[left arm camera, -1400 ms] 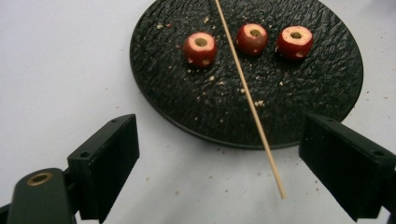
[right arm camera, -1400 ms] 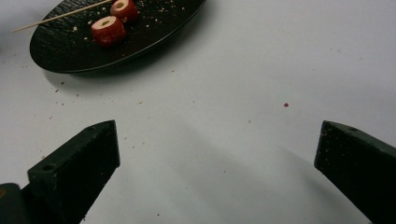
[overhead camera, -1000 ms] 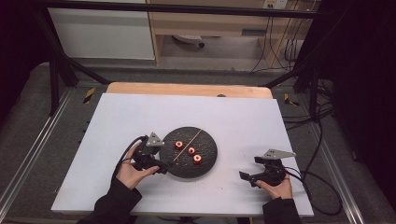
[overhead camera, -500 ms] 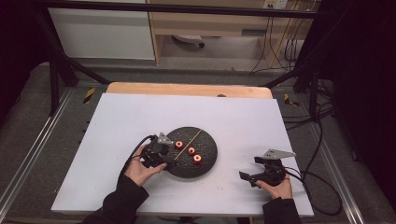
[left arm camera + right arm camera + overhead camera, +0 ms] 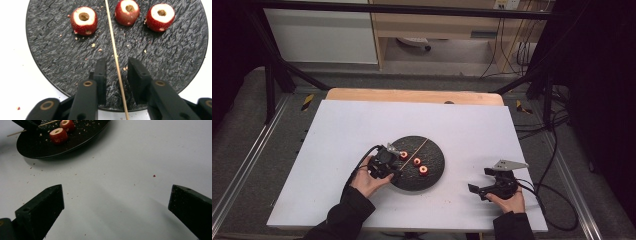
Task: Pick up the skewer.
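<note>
Skewer (image 5: pixel 115 47) lies across the black slate plate (image 5: pixel 175 57), passing between two of the three cored red fruits (image 5: pixel 84 16). Since a second ago the left gripper (image 5: pixel 116 72) has moved in over the plate's near edge, and its jaws have just been closing around the stick (pads not yet touching), so a pickup looks imminent. Right gripper (image 5: pixel 116 202) rests wide open, well right of the plate. Both skewer ends are cut off in the left gripper view.

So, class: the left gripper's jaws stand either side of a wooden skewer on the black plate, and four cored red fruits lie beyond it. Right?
Not quite. The left gripper view shows three cored red fruits, not four. The rest holds: the left gripper has its jaws either side of the wooden skewer on the black plate, and they have just been closing.
</note>
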Available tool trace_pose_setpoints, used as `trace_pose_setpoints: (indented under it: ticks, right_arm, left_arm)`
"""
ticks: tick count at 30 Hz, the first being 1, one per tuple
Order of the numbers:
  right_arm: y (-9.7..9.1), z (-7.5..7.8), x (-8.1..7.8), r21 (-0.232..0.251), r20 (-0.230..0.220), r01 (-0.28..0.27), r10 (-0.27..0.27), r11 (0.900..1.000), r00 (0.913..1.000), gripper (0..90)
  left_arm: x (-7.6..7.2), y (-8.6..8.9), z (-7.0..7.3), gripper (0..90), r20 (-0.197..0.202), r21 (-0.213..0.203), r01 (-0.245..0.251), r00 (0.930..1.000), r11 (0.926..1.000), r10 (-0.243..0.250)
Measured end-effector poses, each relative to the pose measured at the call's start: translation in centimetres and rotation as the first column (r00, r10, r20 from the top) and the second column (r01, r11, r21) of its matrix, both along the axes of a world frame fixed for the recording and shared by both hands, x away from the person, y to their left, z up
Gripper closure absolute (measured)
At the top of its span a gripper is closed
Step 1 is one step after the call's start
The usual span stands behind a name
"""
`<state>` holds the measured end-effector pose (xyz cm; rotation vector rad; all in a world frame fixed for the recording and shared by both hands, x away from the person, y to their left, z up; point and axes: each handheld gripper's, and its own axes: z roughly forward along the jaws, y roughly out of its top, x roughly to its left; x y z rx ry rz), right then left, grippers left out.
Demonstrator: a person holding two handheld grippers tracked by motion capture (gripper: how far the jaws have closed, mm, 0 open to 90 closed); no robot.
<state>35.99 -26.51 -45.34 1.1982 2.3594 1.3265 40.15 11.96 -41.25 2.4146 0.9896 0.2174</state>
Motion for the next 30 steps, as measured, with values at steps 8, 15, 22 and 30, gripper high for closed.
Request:
trace_pose_setpoints:
  ticks: [8,15,22,30]
  right_arm:
    - [0.00,0.01,0.00,0.002,0.000,0.000,0.000,1.0000,1.0000,0.8]
    - [0.00,0.01,-0.01,0.003,0.000,-0.001,0.001,1.0000,1.0000,0.8]
    - [0.00,0.03,-0.03,0.006,-0.002,0.000,0.000,1.0000,1.0000,0.8]
    - [-0.01,0.04,-0.04,0.002,-0.003,-0.001,0.001,1.0000,1.0000,0.8]
  left_arm:
    - [0.13,-0.43,-0.19,79.4,-0.007,0.029,0.001,1.0000,0.9996,-0.001]
    - [0.16,-0.88,-0.30,84.7,-0.005,0.052,-0.007,1.0000,0.9986,0.007]
    - [0.06,-0.95,-0.25,87.7,0.000,0.057,-0.018,0.9998,0.9982,0.018]
    - [-0.30,-0.47,0.16,88.6,0.030,0.015,-0.026,0.9992,0.9995,0.026]
